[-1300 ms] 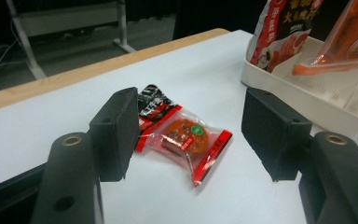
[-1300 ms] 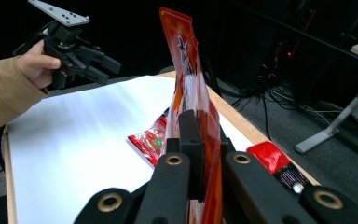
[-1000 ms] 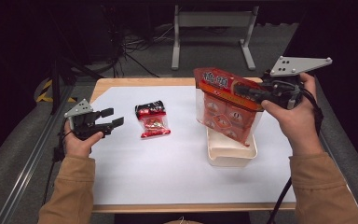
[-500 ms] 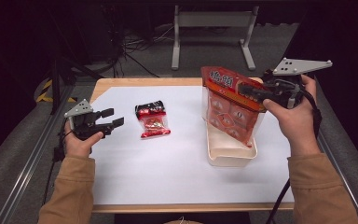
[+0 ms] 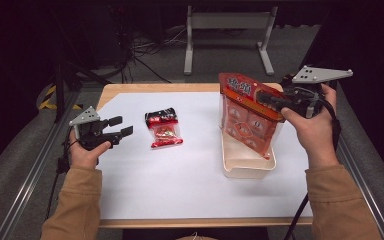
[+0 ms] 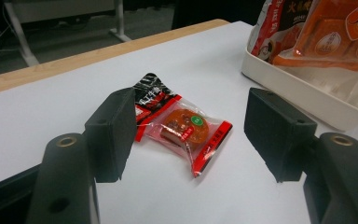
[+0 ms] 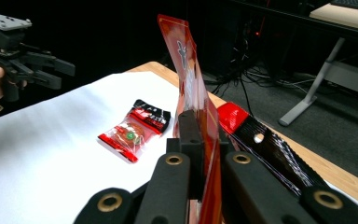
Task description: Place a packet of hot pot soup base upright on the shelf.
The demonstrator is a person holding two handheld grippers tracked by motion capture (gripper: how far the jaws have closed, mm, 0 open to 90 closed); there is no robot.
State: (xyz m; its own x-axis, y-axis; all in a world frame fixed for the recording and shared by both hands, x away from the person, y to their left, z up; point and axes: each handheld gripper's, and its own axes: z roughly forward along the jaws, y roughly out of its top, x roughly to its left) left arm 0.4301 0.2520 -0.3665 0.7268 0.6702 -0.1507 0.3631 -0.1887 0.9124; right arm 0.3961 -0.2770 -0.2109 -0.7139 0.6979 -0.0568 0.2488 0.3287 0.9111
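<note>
A large orange-red pouch (image 5: 247, 117) is being held upright in the cream tray (image 5: 247, 167), its top edge being pinched between the closed jaws of the right tool (image 5: 267, 97). Left of the tray, a small red snack packet (image 5: 164, 129) is lying on the table (image 5: 190, 185). Further left, the left tool (image 5: 120, 127) is being held open and empty.

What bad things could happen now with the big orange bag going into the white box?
1. The right gripper pinches only the top edge of the big orange plastic snack bag, so the bag might slip out or swing.
2. The bag stands taller than the shallow white plastic tray and tilts, so it may flop over the rim or tip the tray.
3. The open left gripper hovers beside the small red sweet packet; a careless reach could push it away instead.
</note>
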